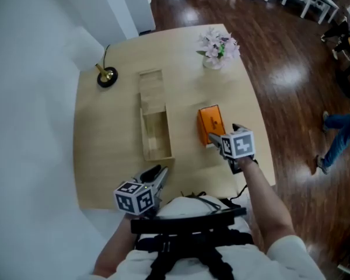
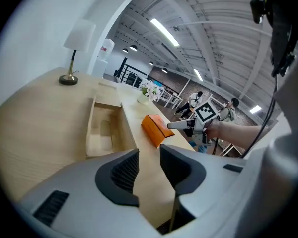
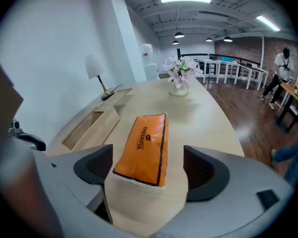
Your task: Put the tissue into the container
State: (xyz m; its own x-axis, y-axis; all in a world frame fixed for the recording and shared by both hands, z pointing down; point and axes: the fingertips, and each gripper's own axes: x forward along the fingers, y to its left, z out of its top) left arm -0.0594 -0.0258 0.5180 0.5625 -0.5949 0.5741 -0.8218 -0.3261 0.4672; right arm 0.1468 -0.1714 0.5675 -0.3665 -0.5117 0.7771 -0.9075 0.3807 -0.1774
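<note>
the tissue pack [image 1: 210, 123], orange, lies flat on the tabletop [image 1: 105, 133], just right of the open wooden container [image 1: 158, 155] and apart from it. your right hand-held gripper [image 3: 149, 167] tilts down over the pack's near end, its jaws wide on either side and the pads clear of the wrapper. your left hand-held gripper [image 2: 149, 171] hovers near the tabletop's front edge, its jaws slightly apart with only bare tabletop between them.

Head view steeply down over table [image 1: 105, 156], gripper views low across it, all sharing container [image 1: 158, 156]
</note>
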